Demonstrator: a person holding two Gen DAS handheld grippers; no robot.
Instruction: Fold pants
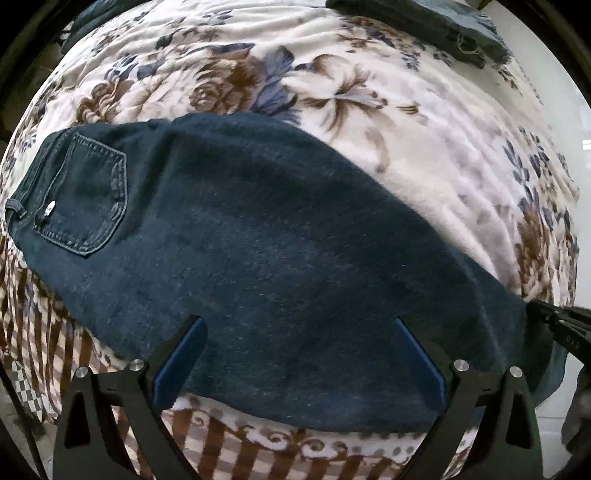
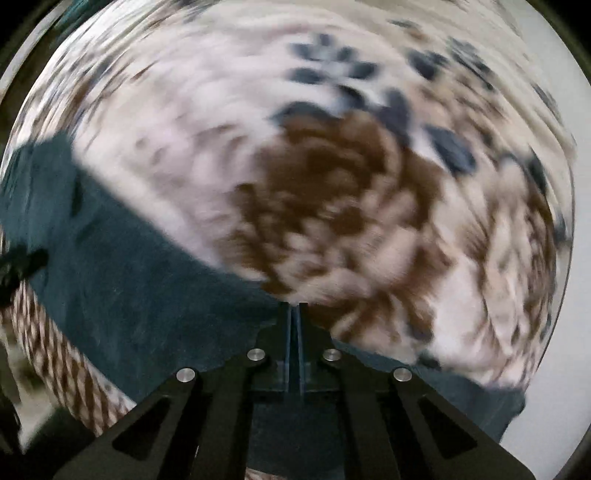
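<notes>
Dark denim pants [image 1: 280, 266] lie flat across a floral blanket [image 1: 424, 155] on a bed, already doubled leg on leg by the look of it, back pocket [image 1: 85, 195] and waistband toward the left of the left wrist view, leg end running off lower right. Left gripper [image 1: 299, 354] hovers straight down over the mid-leg, fingers wide open, nothing between them. Right gripper [image 2: 294, 310] has its fingers shut tight together at the leg's far edge; right wrist view is motion-blurred, so whether a fold of cloth is pinched is not clear, though the tips sit right on the denim border. Handling guess: denim is heavy-ish, limp but thick, not slippery, not fragile; it drapes and drags on the fuzzy blanket, so lift before carrying. Best holds are the hem corners and waistband, where seams give a firm bite. Near edge of the pants sits close to the blanket's checked border [image 1: 236, 454], where the bed seems to drop off; the hem hangs near the right side. Plenty of open blanket beyond the pants, with another dark garment [image 1: 436, 26] well apart at top right.
</notes>
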